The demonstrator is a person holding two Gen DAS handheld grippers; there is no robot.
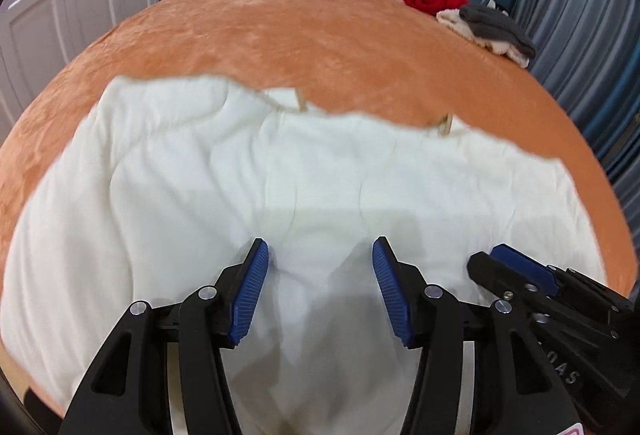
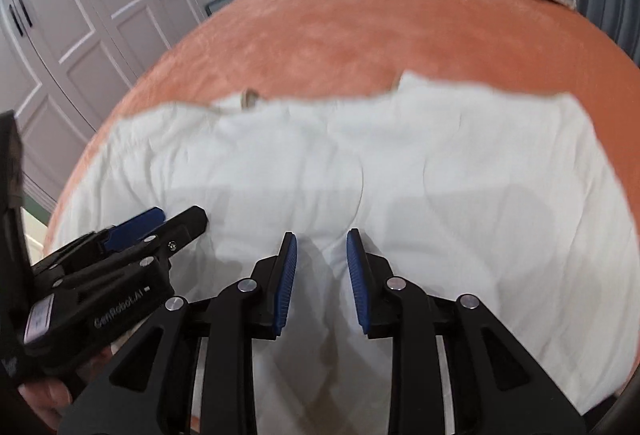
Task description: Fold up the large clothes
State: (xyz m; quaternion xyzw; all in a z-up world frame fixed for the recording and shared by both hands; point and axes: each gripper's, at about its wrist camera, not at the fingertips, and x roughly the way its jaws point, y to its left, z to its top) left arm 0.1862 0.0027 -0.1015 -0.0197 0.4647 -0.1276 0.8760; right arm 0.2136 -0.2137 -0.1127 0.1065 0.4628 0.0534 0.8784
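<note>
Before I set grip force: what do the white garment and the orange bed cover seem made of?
White garment: thin matte woven cloth, likely cotton; it shows fine creases. Orange bed cover: plush, velvety fleece, going by its mottled nap sheen.

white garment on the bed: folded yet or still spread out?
Mostly spread. The white garment lies wide and flat across the orange bedspread, wrinkled, its ragged far edge exposed. Whether the near edge is doubled under, cannot tell.

White garment (image 1: pixel 280 175), orange bedspread (image 1: pixel 280 35)

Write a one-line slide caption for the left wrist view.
Left gripper above a white garment spread on the orange bedspread.
</note>
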